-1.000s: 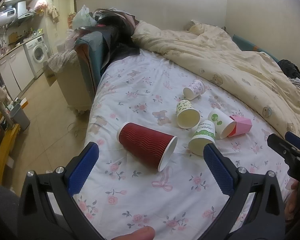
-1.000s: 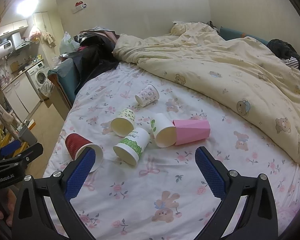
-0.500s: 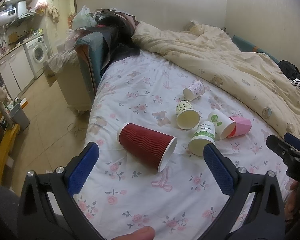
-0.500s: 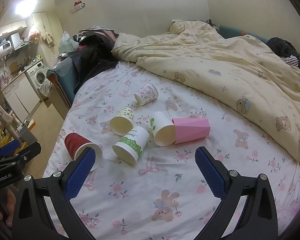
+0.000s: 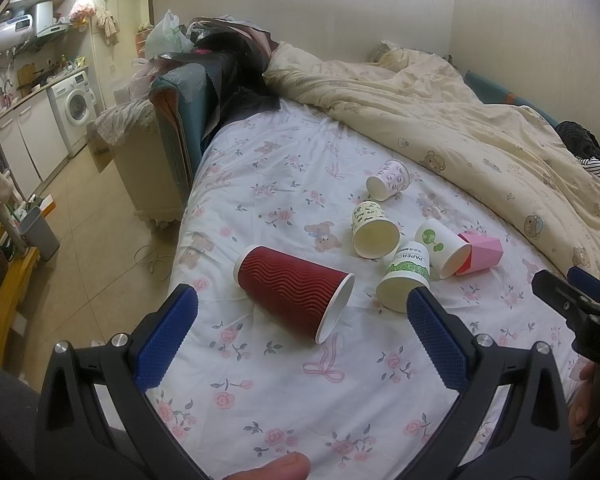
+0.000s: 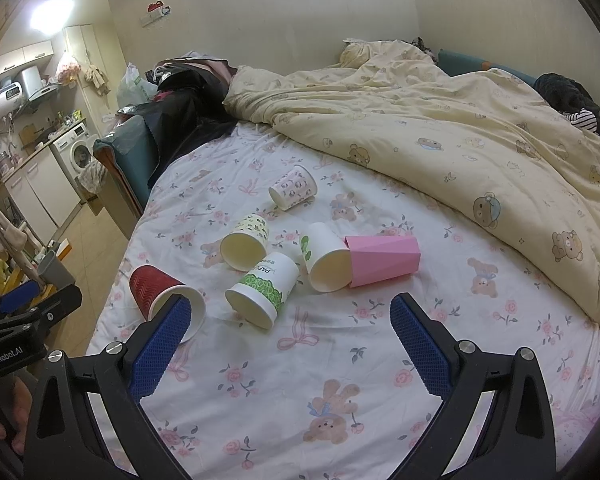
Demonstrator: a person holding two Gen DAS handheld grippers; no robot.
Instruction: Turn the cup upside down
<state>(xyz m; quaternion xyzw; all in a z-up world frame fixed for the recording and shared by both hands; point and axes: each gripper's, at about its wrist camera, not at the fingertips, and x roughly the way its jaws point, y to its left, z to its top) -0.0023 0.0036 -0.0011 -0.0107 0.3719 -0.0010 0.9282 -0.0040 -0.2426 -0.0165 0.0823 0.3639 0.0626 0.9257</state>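
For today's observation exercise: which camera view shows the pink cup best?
The right wrist view: the pink cup lies on its side with its whole faceted body visible. In the left wrist view it sits farther off, smaller, its mouth end hidden behind a white cup.

Six paper cups lie on their sides: red ribbed cup (image 5: 294, 288) nearest; pink cup (image 6: 382, 260) touching a white cup (image 6: 326, 258).
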